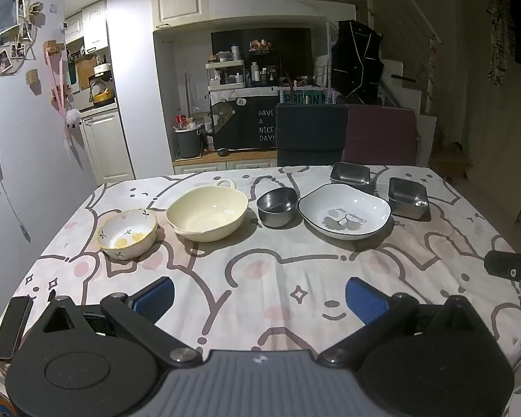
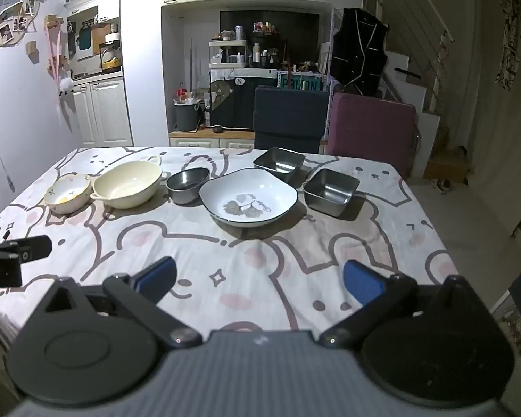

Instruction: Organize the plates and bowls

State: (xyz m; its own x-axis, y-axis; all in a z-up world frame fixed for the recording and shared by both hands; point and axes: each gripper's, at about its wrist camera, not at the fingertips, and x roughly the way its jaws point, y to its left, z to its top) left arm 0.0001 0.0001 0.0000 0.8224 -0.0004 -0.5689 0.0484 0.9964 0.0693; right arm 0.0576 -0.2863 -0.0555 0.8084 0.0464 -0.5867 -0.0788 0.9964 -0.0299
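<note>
left gripper (image 1: 259, 293): nearest thing in my left view. Blue ribbed pads spread wide, only tablecloth between them. Black linkage and grey ribbed housing fill the bottom edge.
right gripper (image 2: 259, 278): same in my right view, jaws wide apart, nothing held. Its black tip shows at the right edge of the left view, cut off.
phone (image 1: 12, 326): dark slab on the near left table corner, beside the left gripper, partly cut off by its body.
tablecloth (image 1: 267, 271): soft, wrinkled, pale with bunny outlines and pink spots. I see clear cloth from both grippers to the dishes.
floral bowl (image 1: 126, 233): leftmost in the row. Small, ceramic, wavy yellow rim, lemon print inside.
cream bowl (image 1: 206, 213): just right of it, large, glossy, two loop handles. Near handle almost touches the floral bowl; can't tell contact.
round steel bowl (image 1: 277, 206): between cream bowl and plate, close to both.
white plate (image 1: 345, 213): deep, rounded-square, dark rim, grey leaf motif with script too small for me to read.
square steel dish (image 1: 408, 196): right of the plate, apart from it.
second square steel dish (image 1: 350, 173): behind the plate, front wall partly hidden by the plate rim.
chairs (image 1: 311, 132): dark blue and maroon backs at the far table edge.
background: dim shelves and stairs, detail hard to make out.
</note>
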